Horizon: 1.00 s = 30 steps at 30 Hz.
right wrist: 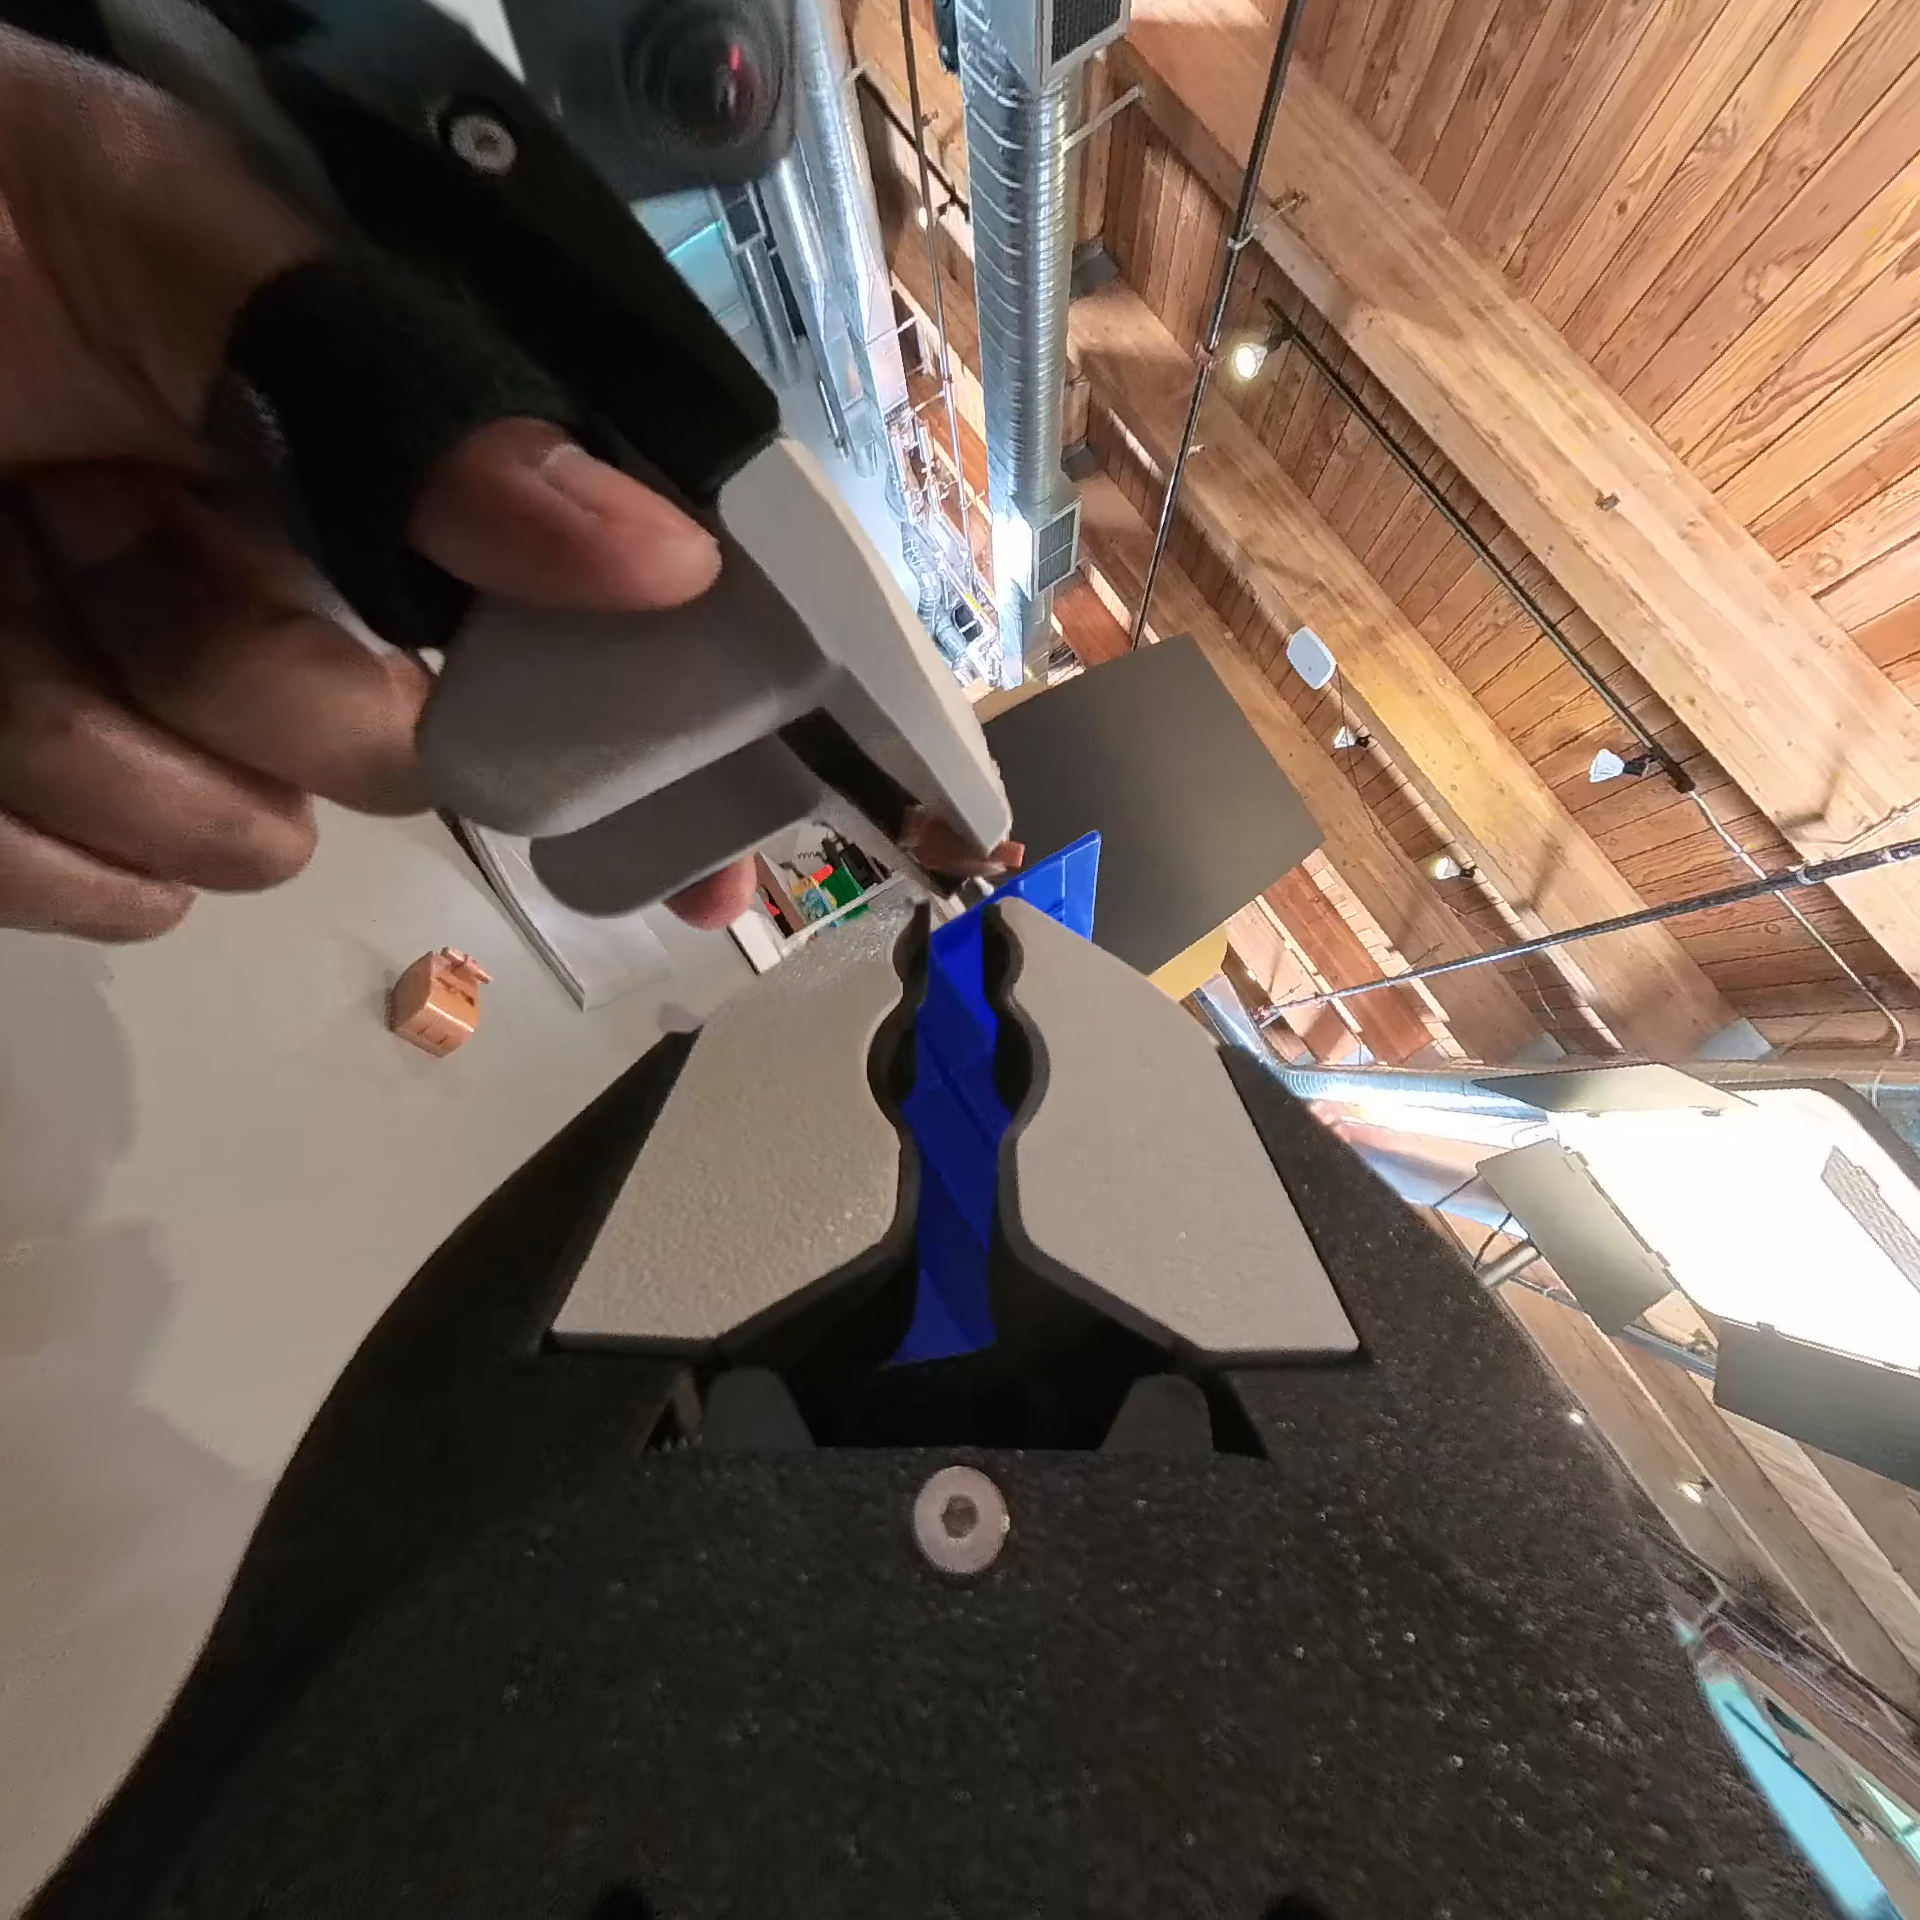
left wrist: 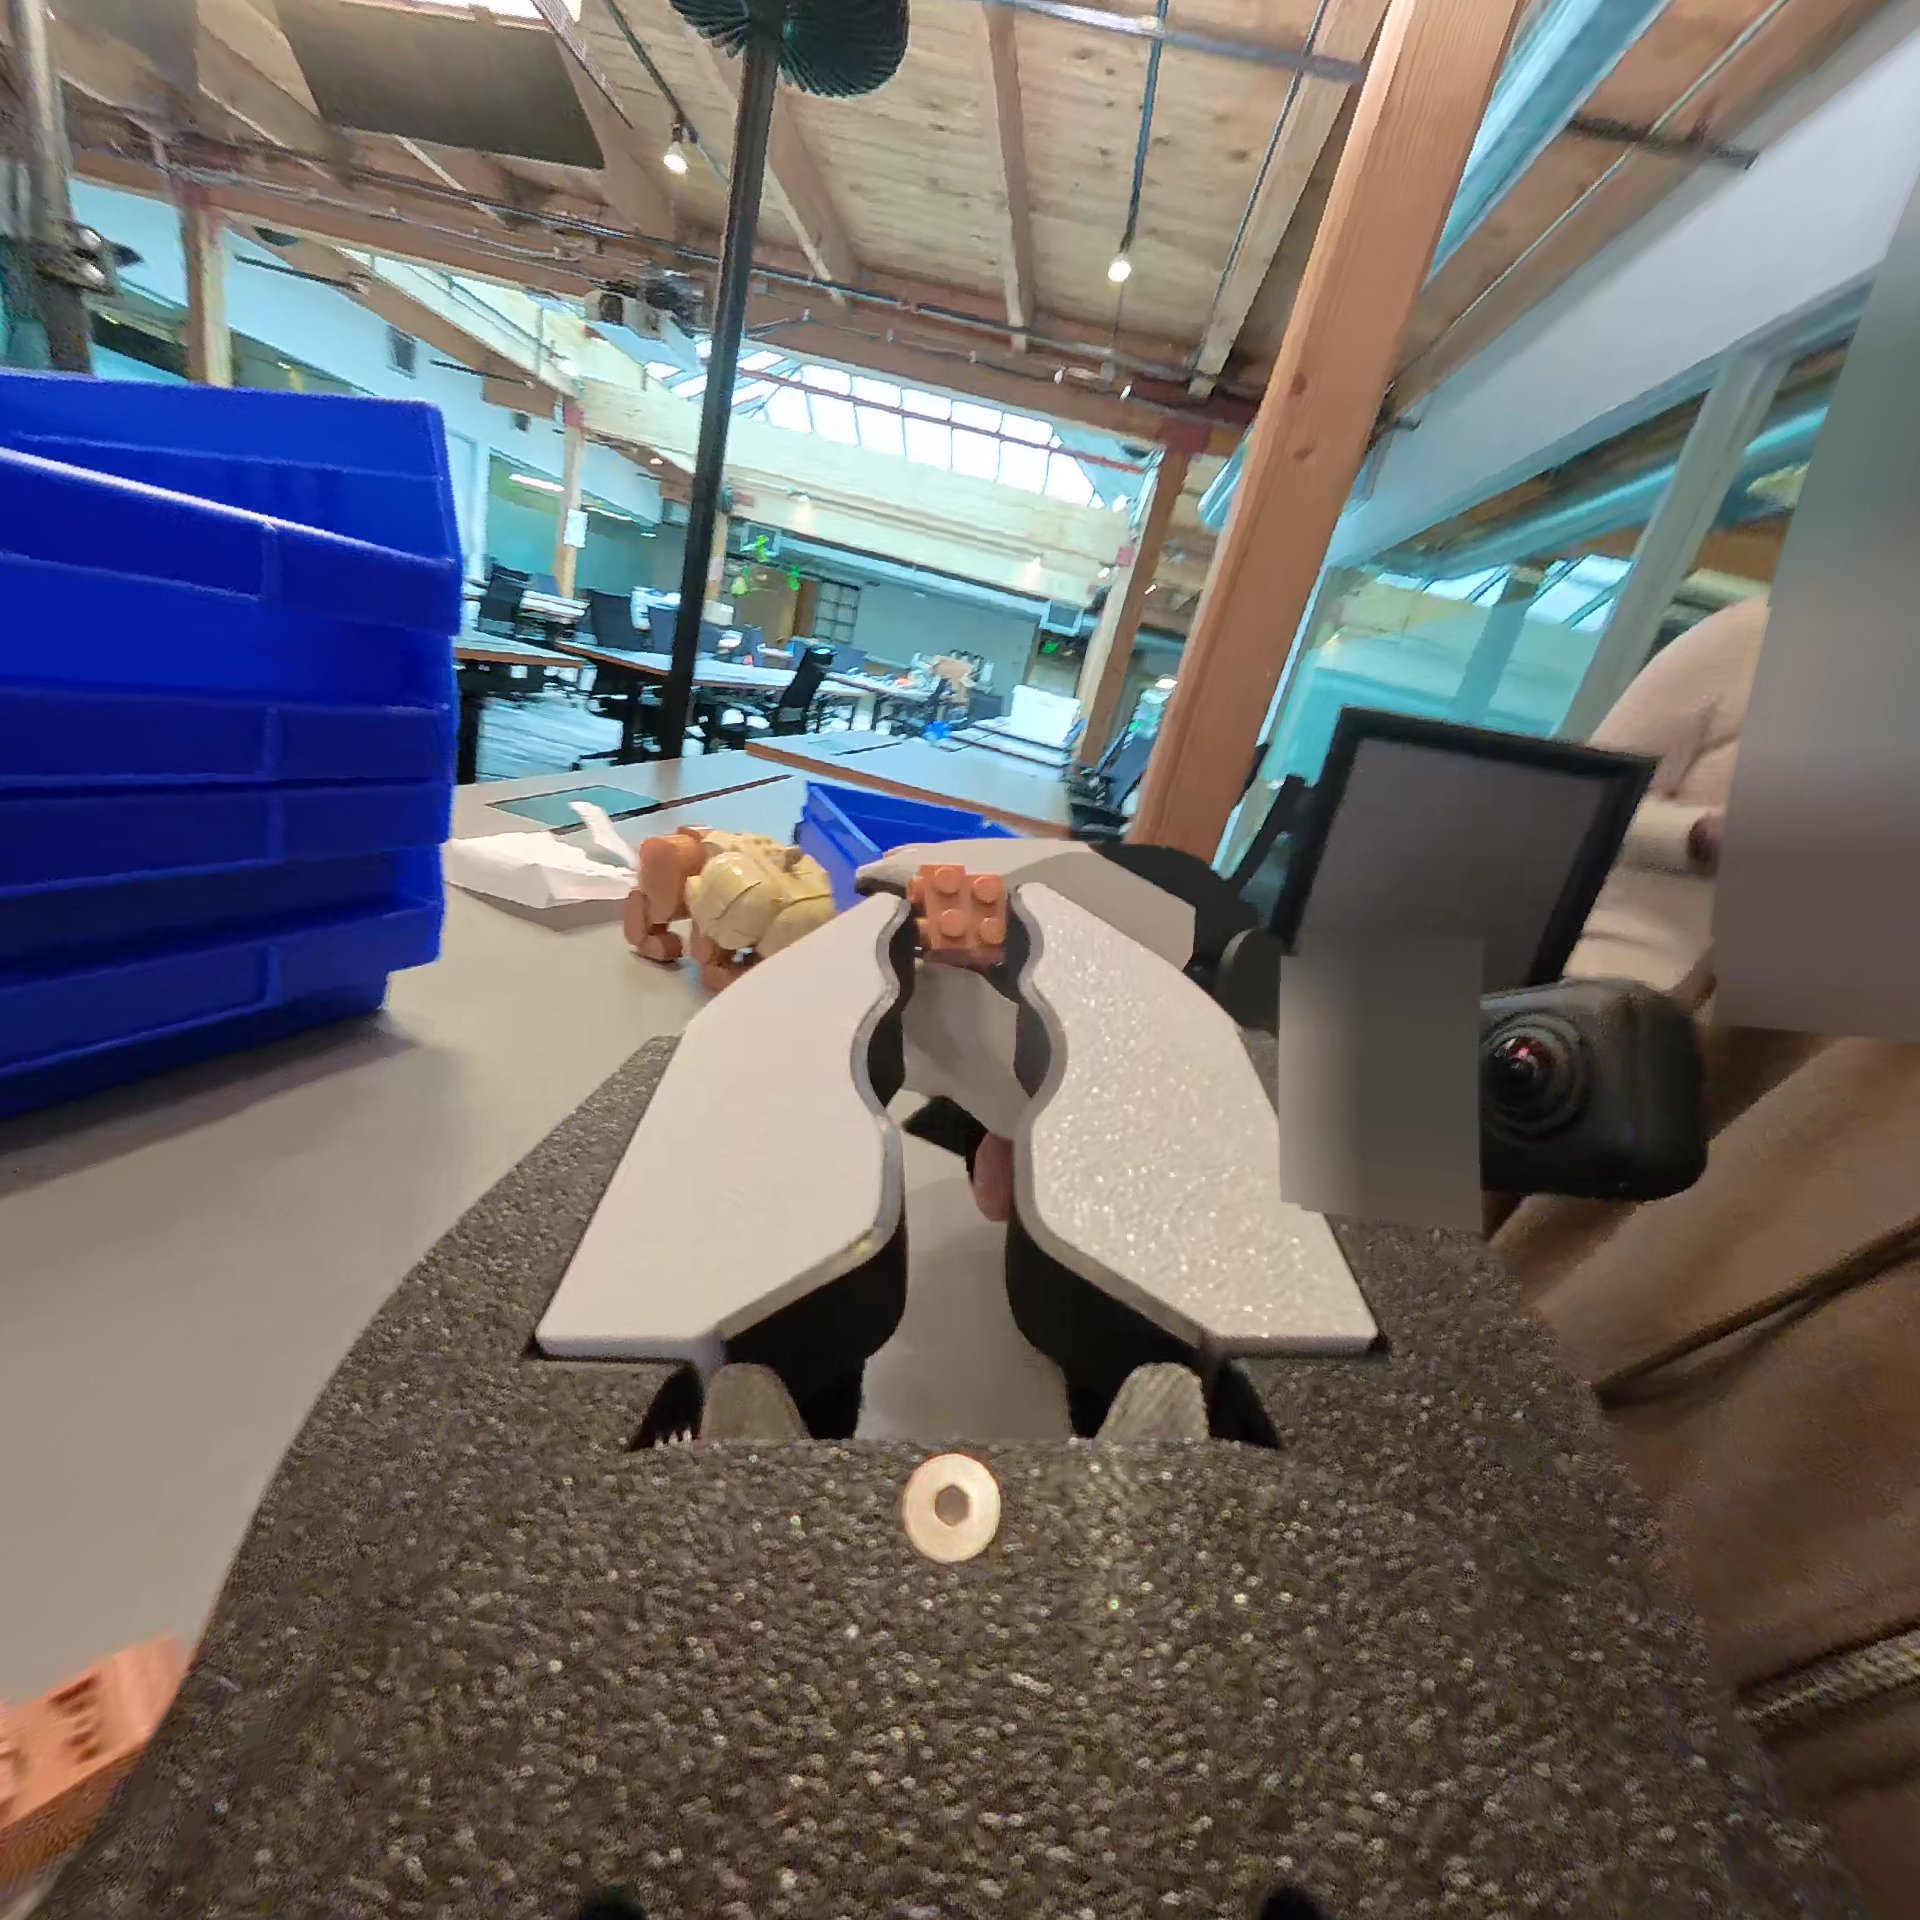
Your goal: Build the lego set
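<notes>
I am holding a small brown brick (left wrist: 958, 916) pinched at the very tips of the left tongs (left wrist: 961, 925), lifted clear of the grey table (left wrist: 260, 1195) with its studs facing up and toward me. The right tongs (right wrist: 961, 920) are standing slightly parted and gripping nothing; blue shows through their gap. In the right wrist view the brick is sitting just beyond and above those tips, so the right tongs are pointing almost straight at it and are the nearer free tool. The half-built tan and brown figure (left wrist: 727, 904) is lying on the table beyond and to the left of the brick, so I judge the coming move to be a carry forward and left, down onto it. A stack of blue bins (left wrist: 218, 707) is standing to the far left, crumpled white paper (left wrist: 540, 868) is lying just behind the figure, and a loose copper-coloured block (right wrist: 436, 1003) is resting on the table nearer me. I judge the right tongs themselves to be the closest obstacle.
</notes>
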Each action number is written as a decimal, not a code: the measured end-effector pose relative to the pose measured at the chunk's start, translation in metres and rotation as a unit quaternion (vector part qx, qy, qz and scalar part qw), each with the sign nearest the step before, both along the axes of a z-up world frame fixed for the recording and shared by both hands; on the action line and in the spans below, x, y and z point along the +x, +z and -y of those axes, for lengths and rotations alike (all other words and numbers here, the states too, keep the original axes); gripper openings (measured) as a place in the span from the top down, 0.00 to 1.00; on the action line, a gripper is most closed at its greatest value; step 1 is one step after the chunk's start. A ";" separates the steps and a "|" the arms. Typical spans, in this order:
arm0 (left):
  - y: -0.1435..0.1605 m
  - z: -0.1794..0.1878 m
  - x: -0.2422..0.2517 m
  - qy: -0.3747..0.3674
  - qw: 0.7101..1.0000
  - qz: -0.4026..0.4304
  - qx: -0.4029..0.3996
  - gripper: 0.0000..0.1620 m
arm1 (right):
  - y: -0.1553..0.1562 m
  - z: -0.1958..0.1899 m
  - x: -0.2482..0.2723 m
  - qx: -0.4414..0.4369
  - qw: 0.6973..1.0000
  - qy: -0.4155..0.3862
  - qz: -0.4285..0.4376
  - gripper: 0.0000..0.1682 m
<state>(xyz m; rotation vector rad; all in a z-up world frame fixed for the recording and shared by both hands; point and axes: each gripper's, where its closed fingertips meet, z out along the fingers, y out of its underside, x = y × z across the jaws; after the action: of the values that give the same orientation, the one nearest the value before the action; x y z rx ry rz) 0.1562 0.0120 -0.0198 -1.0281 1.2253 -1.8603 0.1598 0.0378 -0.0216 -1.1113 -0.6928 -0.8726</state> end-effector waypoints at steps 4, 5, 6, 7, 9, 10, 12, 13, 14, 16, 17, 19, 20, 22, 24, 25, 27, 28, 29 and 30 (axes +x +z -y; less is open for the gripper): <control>0.004 -0.004 -0.001 -0.040 0.996 0.007 -0.079 0.90 | 0.003 0.002 -0.004 0.007 1.000 0.009 -0.010 0.94; 0.004 -0.006 -0.001 -0.045 0.995 0.008 -0.093 0.90 | 0.003 0.003 -0.004 0.007 1.000 0.013 -0.014 0.94; 0.005 -0.007 -0.002 -0.050 0.993 0.010 -0.106 0.90 | 0.003 0.003 -0.005 0.006 1.000 0.018 -0.019 0.94; 0.006 -0.009 -0.002 -0.055 0.991 0.013 -0.118 0.90 | 0.004 0.003 -0.006 0.004 0.999 0.027 -0.027 0.94; 0.007 -0.011 -0.003 -0.069 0.987 0.016 -0.143 0.90 | 0.005 0.005 -0.009 -0.002 0.997 0.051 -0.050 0.92; 0.008 -0.011 -0.004 -0.080 0.984 0.017 -0.156 0.90 | 0.005 0.006 -0.011 -0.006 0.996 0.068 -0.065 0.91; 0.009 -0.011 -0.005 -0.102 0.978 0.018 -0.183 0.90 | 0.006 0.008 -0.015 -0.012 0.991 0.098 -0.089 0.90; 0.009 -0.012 -0.004 -0.110 0.974 0.019 -0.196 0.90 | 0.007 0.008 -0.016 -0.013 0.990 0.105 -0.096 0.89; 0.009 -0.011 -0.004 -0.119 0.971 0.018 -0.208 0.90 | 0.008 0.008 -0.015 -0.011 0.989 0.107 -0.100 0.89; 0.008 -0.009 -0.004 -0.138 0.966 0.012 -0.218 0.90 | 0.008 0.008 -0.015 -0.011 0.989 0.105 -0.101 0.89; 0.007 -0.008 -0.004 -0.143 0.965 0.009 -0.220 0.90 | 0.008 0.008 -0.015 -0.012 0.989 0.105 -0.100 0.88; 0.006 -0.006 -0.003 -0.146 0.965 0.004 -0.219 0.90 | 0.007 0.007 -0.016 -0.012 0.990 0.105 -0.096 0.87; 0.005 -0.005 -0.002 -0.147 0.965 0.001 -0.217 0.90 | 0.007 0.007 -0.016 -0.013 0.990 0.106 -0.095 0.87; 0.004 -0.002 -0.002 -0.152 0.965 -0.005 -0.214 0.90 | 0.006 0.005 -0.015 -0.017 0.990 0.101 -0.096 0.87; 0.004 -0.001 -0.002 -0.156 0.965 -0.007 -0.213 0.90 | 0.005 0.005 -0.015 -0.019 0.990 0.104 -0.097 0.88; 0.004 -0.001 -0.001 -0.156 0.964 -0.008 -0.214 0.90 | 0.005 0.005 -0.015 -0.019 0.990 0.104 -0.098 0.89; 0.003 -0.001 -0.001 -0.157 0.964 -0.009 -0.215 0.90 | 0.005 0.005 -0.014 -0.021 0.989 0.104 -0.099 0.90; 0.003 -0.001 -0.001 -0.155 0.965 -0.011 -0.213 0.90 | 0.005 0.005 -0.014 -0.024 0.989 0.103 -0.100 0.90; 0.002 -0.002 0.000 -0.151 0.966 -0.014 -0.210 0.90 | 0.004 0.004 -0.013 -0.028 0.990 0.101 -0.099 0.90; 0.001 -0.002 0.000 -0.146 0.968 -0.017 -0.204 0.90 | 0.003 0.004 -0.012 -0.031 0.990 0.097 -0.098 0.90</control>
<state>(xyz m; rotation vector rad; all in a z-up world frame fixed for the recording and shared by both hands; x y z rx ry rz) 0.1564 0.0141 -0.0187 -1.1416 1.0812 -2.4041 0.1479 0.0342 -0.0190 -1.1466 -0.6551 -0.5712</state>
